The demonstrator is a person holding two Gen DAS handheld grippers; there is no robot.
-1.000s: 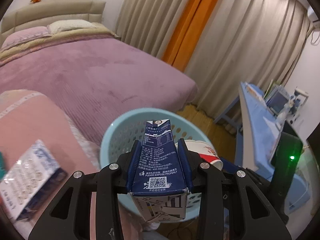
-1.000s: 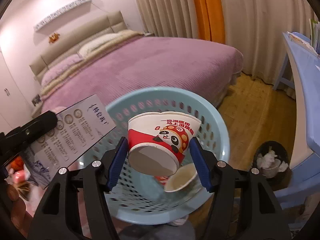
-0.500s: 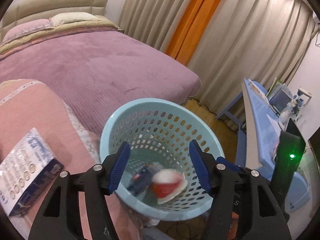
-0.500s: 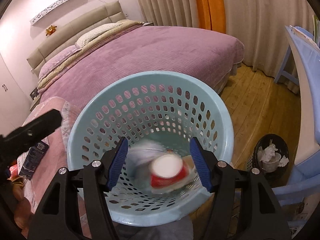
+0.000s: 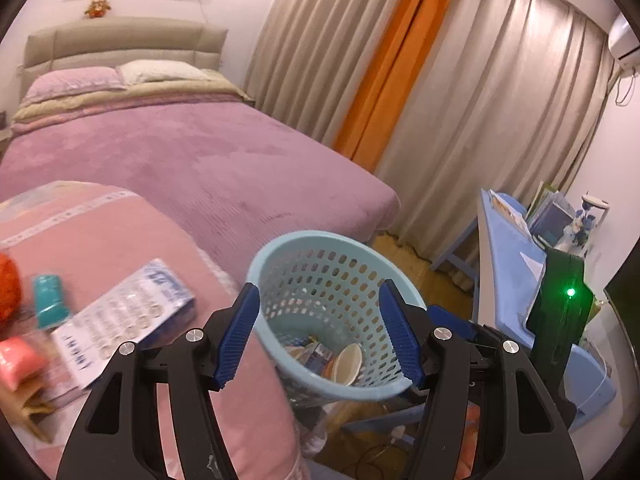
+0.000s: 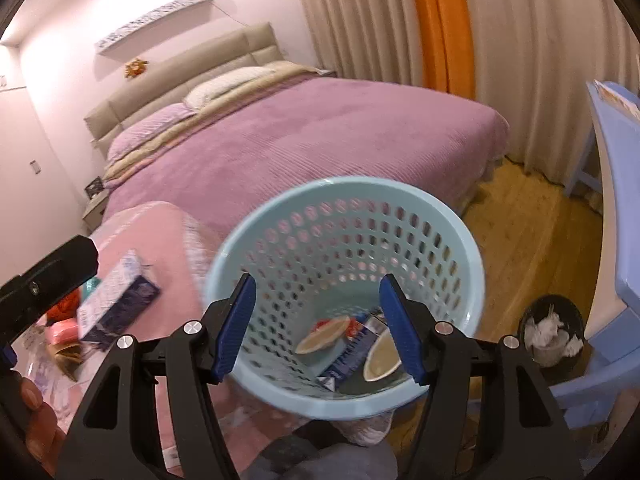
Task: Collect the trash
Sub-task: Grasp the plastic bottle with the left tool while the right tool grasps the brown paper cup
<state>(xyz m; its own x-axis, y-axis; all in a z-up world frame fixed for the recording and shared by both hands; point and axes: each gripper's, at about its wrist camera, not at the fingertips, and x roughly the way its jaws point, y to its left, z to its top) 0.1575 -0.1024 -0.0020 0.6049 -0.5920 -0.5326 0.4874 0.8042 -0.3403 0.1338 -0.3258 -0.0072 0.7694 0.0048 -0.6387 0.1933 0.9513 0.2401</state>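
Observation:
A light blue perforated basket (image 5: pixel 280 246) (image 6: pixel 360 182) stands beside a pink cushion (image 5: pixel 120 240). In it lie a dark blue milk carton (image 5: pixel 316 354) (image 6: pixel 352 354), a red-and-white paper cup (image 6: pixel 330 328) and a second paper cup (image 5: pixel 348 362) (image 6: pixel 382 356). My left gripper (image 5: pixel 319 292) hangs above and in front of the basket, open, with nothing between its fingers. Over the basket's near rim my right gripper (image 6: pixel 317 282) is open and empty too. On the cushion lie a blue-and-white box (image 5: pixel 124 316) (image 6: pixel 116 300), a teal item (image 5: pixel 50 296) and a pink item (image 5: pixel 18 358).
A bed with a purple cover (image 5: pixel 200 160) fills the space behind the basket. A blue desk (image 5: pixel 508 264) with books stands to the right. A small black bin with tissues (image 6: pixel 550 330) sits on the wooden floor. The left gripper's black body (image 6: pixel 40 280) shows at the left.
The left gripper let go of the milk carton and the right one let go of the paper cup; both fell into the basket. Both grippers have since pulled back and up.

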